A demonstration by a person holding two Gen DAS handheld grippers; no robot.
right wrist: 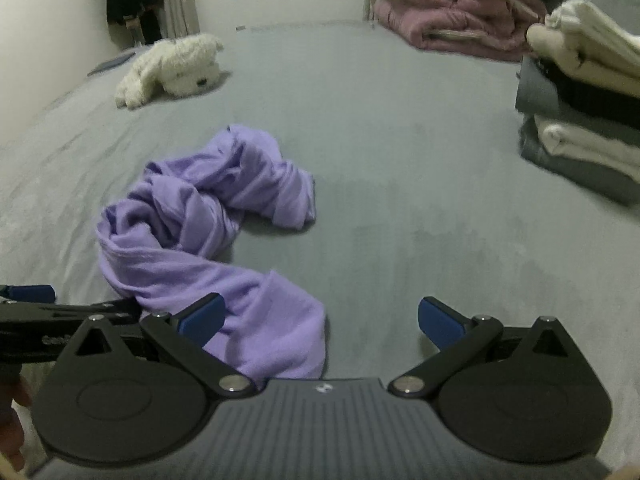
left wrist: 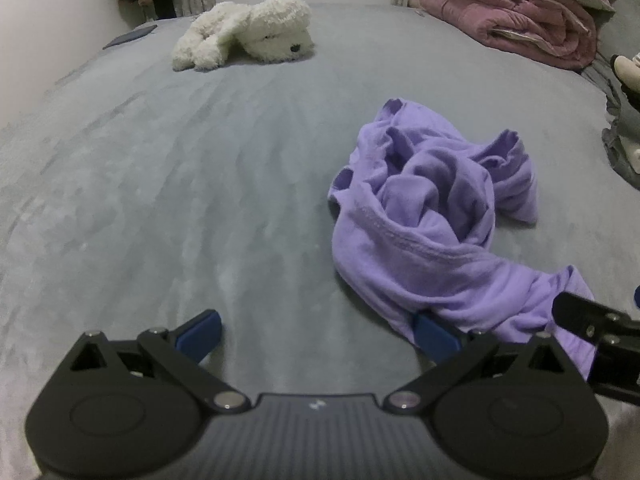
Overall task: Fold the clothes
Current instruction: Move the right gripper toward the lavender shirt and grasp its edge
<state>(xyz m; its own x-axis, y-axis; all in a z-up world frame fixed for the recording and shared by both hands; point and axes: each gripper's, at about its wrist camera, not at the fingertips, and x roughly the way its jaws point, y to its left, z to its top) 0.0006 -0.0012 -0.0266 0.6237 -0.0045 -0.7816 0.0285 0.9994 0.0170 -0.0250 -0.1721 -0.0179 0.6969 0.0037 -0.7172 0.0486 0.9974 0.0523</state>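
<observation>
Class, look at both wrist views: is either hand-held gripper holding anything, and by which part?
Nothing is held. The left hand-held gripper and right hand-held gripper are both open beside the crumpled purple garment, whose near end lies loose on the bed.

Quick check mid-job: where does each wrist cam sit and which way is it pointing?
Left wrist: on the open left gripper, low over the grey bed; purple garment ahead-right; right gripper at right edge.
Right wrist: on the open right gripper; garment ahead-left, folded stack right; a hand at lower left.
Shared: garment, plush dog, pink quilt.
</observation>
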